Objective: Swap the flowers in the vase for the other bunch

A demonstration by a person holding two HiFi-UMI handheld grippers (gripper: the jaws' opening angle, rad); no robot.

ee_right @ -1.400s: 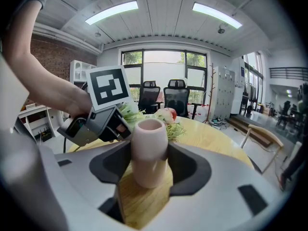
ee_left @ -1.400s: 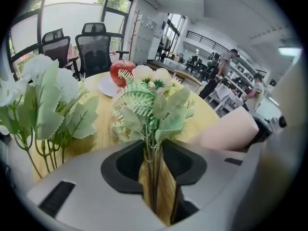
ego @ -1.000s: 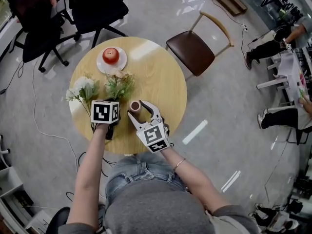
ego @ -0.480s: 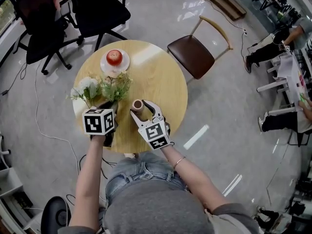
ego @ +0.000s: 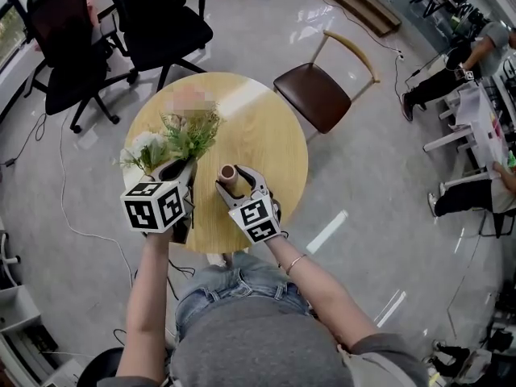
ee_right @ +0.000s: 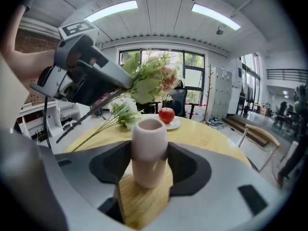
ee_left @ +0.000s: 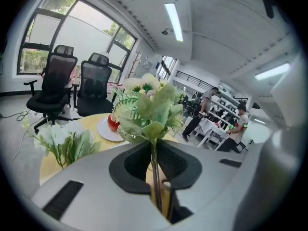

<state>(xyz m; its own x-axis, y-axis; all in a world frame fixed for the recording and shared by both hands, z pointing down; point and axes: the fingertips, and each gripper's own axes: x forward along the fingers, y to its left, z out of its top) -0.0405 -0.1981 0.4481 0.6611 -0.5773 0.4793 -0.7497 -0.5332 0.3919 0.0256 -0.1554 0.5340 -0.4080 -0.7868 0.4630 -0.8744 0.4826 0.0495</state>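
Observation:
My left gripper is shut on the thin stems of a green and pale-pink bunch, held up off the round wooden table. Its jaws have just been closing with the stems between them. The bunch hangs to the left of and above the vase mouth. My right gripper is shut on the pinkish-beige vase, which stands upright and empty on the table. A bunch of white flowers lies on the table at the left, its stems pointing toward me.
A red apple sits on a white plate at the table's far side. Two black office chairs stand beyond the table and a brown chair at its right. People sit by desks at the far right.
My left gripper has risen with the green bunch, lifting it off the table and nearer the camera. The right gripper and the vase have stayed put.

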